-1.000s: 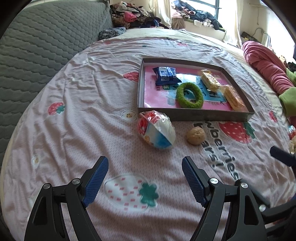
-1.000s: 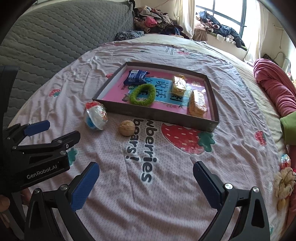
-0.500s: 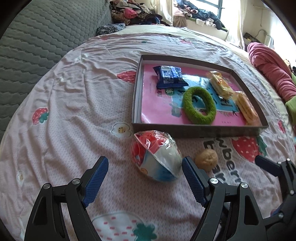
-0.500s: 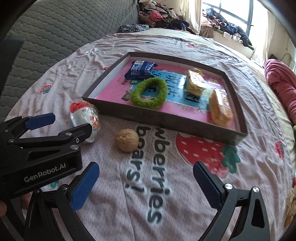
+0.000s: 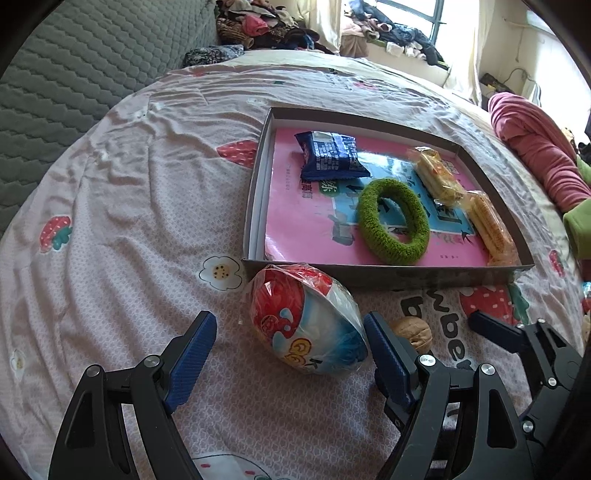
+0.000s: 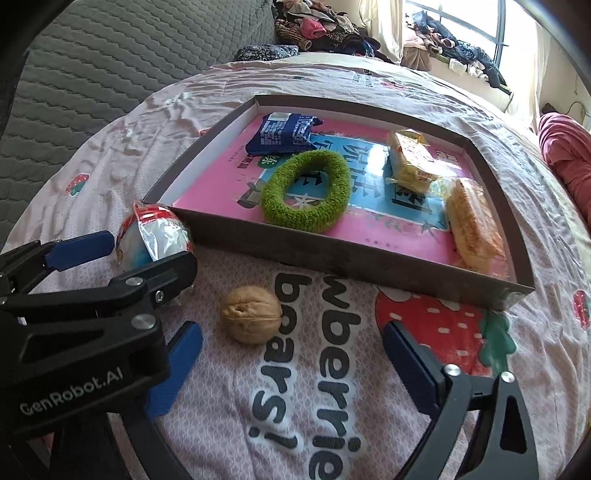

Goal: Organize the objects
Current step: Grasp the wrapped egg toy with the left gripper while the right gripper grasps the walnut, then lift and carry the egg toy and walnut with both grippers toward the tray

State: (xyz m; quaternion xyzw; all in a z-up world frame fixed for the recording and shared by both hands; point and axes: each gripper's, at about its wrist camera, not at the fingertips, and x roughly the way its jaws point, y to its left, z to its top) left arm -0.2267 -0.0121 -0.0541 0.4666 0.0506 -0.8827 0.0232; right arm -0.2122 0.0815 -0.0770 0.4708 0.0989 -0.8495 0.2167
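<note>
The left gripper (image 5: 286, 341) is standing with its fingers (image 5: 192, 354) spread wide on either side of a wrapped snack ball (image 5: 306, 321), a red, white and blue item in clear film that is lying on the bed sheet (image 5: 129, 206). The pads are not pressing on the wrapper; a gap is showing at the left pad, while the right pad is sitting very close to the film, and contact there cannot be confirmed.

The right gripper (image 6: 291, 356) is likewise holding its fingers (image 6: 410, 363) wide, though its jaws have just been closing somewhat. A walnut (image 6: 251, 314) is lying on the sheet just ahead of and between the fingertips, untouched by either pad. In the left wrist view the walnut (image 5: 412, 332) is partly hidden behind the left gripper's right finger.

A shallow cardboard box (image 6: 369, 258) is resting on the bed directly beyond both items, with the snack ball (image 6: 155, 236) lying against its near left corner. Inside the box, on a pink printed sheet, are lying a blue snack packet (image 6: 282, 133), a green fuzzy ring (image 6: 306, 192) and two wrapped yellow-orange biscuit packs (image 6: 410, 158), one behind the other on the right side.

A grey quilted headboard (image 5: 74, 74) is rising to the left, a pile of clothes (image 5: 266, 29) is heaped at the far end, and a dark pink blanket (image 5: 532, 144) is bunched at the right
</note>
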